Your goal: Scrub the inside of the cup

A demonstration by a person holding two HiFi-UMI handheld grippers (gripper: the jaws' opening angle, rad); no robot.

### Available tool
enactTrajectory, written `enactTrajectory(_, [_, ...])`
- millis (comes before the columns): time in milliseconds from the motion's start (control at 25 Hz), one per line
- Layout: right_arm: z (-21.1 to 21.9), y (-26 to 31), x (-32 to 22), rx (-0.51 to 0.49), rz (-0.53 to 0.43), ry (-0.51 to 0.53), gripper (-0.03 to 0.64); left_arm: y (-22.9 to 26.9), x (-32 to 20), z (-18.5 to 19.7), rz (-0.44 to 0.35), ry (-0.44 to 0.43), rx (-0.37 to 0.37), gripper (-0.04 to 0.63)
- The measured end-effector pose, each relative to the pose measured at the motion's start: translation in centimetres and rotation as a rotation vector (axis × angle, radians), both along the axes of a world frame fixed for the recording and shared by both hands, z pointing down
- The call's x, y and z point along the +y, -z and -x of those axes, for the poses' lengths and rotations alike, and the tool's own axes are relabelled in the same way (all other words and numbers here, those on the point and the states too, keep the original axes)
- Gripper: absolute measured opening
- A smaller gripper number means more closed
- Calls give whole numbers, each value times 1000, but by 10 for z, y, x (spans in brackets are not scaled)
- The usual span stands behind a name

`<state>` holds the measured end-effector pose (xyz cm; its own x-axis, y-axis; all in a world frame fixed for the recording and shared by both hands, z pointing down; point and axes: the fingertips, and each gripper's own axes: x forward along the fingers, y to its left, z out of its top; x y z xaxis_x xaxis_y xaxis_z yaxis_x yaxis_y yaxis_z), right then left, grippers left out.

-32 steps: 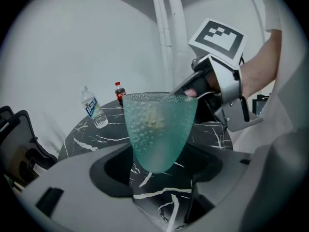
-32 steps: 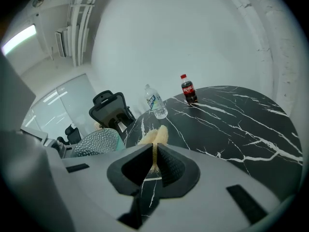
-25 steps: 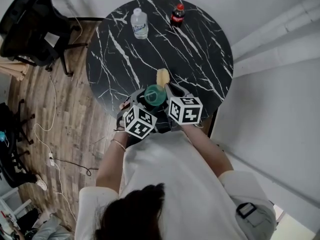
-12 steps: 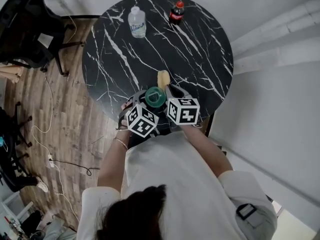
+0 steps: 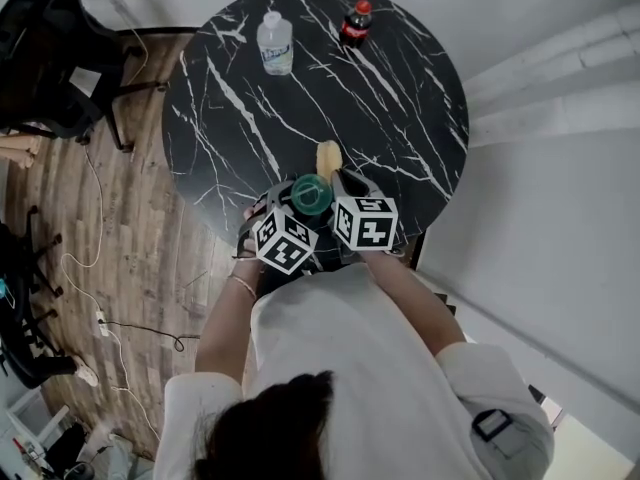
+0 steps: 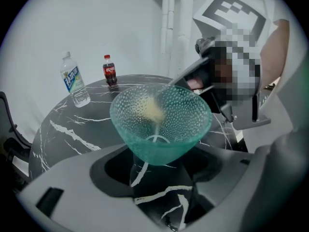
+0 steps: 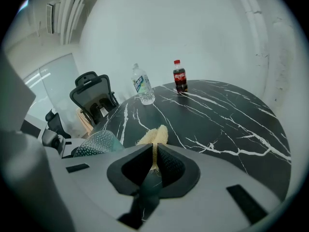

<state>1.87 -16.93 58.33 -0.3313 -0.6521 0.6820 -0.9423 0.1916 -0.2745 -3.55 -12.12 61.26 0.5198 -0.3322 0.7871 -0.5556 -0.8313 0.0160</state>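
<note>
A teal, bumpy-walled cup is held tilted above the near edge of the black marble table, with my left gripper shut on its base. My right gripper is shut on the thin handle of a yellow sponge brush. The sponge head hangs just past the cup's rim. In the left gripper view it shows as a yellow blur through the cup's wall. The cup sits left of the right jaws.
A clear water bottle and a small cola bottle stand at the table's far side. A black office chair and cables on the wooden floor are at the left. A white wall runs along the right.
Both grippers, with the cup and the brush, have sunk slightly toward the table. Their places relative to each other look the same.
</note>
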Motion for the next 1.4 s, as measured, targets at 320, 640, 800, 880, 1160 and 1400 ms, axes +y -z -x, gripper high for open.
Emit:
enactTrajectory(320, [0,-4,-1,29,0,-10,48,-5,-2,0,13,-9,10,315])
enactTrajectory(640, [-5,-6,-2,26,7,-44,48,-3,-2,-1,67,28,63,316])
enactTrajectory(800, [-7,-4,-4,30,-4,-37,48,-6,0,2,79,23,52,316])
enactTrajectory(880, [-9,-3,-4,30,-5,-39,48,-7,1,4,80,32,49,316])
enactTrajectory(1160, [-27,5,-5,24,-33,-52,48,-5,5,7,122,66,77,348])
enactTrajectory(1400, [-44,12,0,4,-54,-55,48,8,15,22,132,108,122,351])
